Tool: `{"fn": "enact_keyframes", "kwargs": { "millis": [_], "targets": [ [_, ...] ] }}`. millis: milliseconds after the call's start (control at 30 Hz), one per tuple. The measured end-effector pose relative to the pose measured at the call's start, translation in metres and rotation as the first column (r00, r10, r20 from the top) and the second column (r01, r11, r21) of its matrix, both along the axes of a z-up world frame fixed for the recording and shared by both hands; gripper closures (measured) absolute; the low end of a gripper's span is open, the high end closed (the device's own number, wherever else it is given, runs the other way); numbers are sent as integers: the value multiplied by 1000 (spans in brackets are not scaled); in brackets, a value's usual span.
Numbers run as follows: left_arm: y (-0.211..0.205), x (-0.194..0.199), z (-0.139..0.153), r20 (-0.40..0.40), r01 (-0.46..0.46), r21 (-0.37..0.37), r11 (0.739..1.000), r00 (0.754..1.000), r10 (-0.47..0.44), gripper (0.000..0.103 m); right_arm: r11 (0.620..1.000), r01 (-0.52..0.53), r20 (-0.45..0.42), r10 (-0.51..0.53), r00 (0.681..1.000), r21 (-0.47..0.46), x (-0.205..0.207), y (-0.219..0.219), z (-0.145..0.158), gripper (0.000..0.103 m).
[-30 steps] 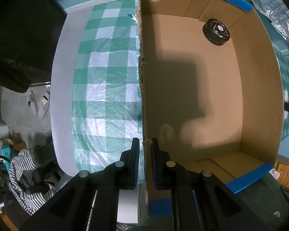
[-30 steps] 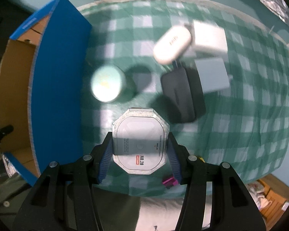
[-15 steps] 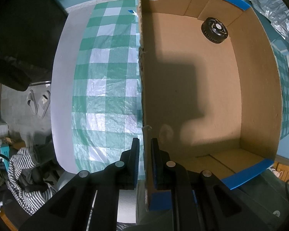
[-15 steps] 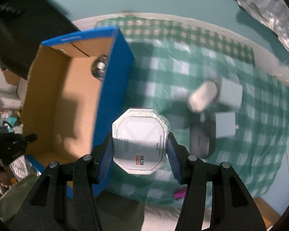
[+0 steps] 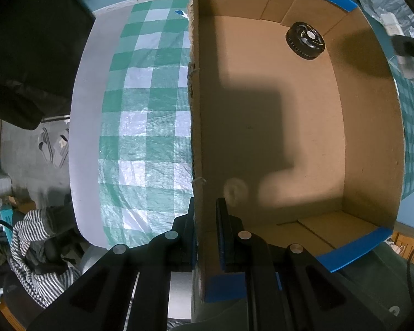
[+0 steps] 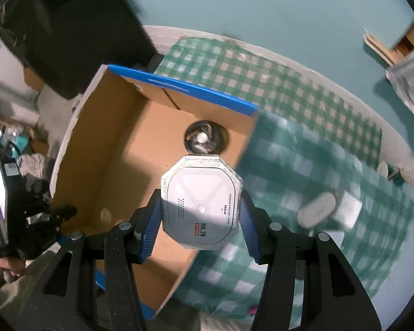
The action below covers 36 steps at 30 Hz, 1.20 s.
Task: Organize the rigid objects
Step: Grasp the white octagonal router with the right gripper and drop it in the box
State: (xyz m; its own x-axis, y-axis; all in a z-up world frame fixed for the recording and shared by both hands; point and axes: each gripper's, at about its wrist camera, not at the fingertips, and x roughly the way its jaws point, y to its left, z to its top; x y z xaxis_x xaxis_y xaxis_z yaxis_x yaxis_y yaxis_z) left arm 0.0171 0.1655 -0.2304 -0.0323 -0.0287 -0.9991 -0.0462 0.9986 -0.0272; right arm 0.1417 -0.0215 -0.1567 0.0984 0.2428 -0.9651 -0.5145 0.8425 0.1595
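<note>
Now left gripper (image 5: 205, 231) points straight down, jaws clamped on cardboard box (image 5: 289, 138) wall near its front corner. Right gripper (image 6: 200, 218) tilted steeply down above box, blue pads pressing both sides of white octagonal device (image 6: 201, 201). Device face reads "NO.20" and orange "ACTION" tag; smaller print too small to read. Black round part (image 5: 305, 40) lies in far corner of box. Box rim print partly readable: "(315x230x115)mm". Checkered tablecloth (image 5: 146, 127) under box.
</note>
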Motion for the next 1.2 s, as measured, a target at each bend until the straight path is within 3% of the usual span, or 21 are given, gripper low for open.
{"fn": "enact_keyframes", "kwargs": {
  "millis": [300, 700, 967, 1200],
  "targets": [
    [3, 1, 1, -5, -7, 3, 1000, 1000, 7, 92, 992, -116, -32, 115, 993, -50, 7, 42, -32, 50],
    [6, 3, -2, -14, -11, -6, 1000, 1000, 11, 92, 964, -233, -80, 224, 971, -132, 10, 59, -74, 50],
    [11, 2, -4, -18, -32, -21, 999, 999, 32, 92, 946, -268, -83, 257, 963, -182, 8, 67, -80, 50],
    [13, 3, -6, -25, -33, -17, 999, 999, 32, 92, 943, -287, -96, 274, 957, -171, 7, 67, -79, 50]
  ]
}}
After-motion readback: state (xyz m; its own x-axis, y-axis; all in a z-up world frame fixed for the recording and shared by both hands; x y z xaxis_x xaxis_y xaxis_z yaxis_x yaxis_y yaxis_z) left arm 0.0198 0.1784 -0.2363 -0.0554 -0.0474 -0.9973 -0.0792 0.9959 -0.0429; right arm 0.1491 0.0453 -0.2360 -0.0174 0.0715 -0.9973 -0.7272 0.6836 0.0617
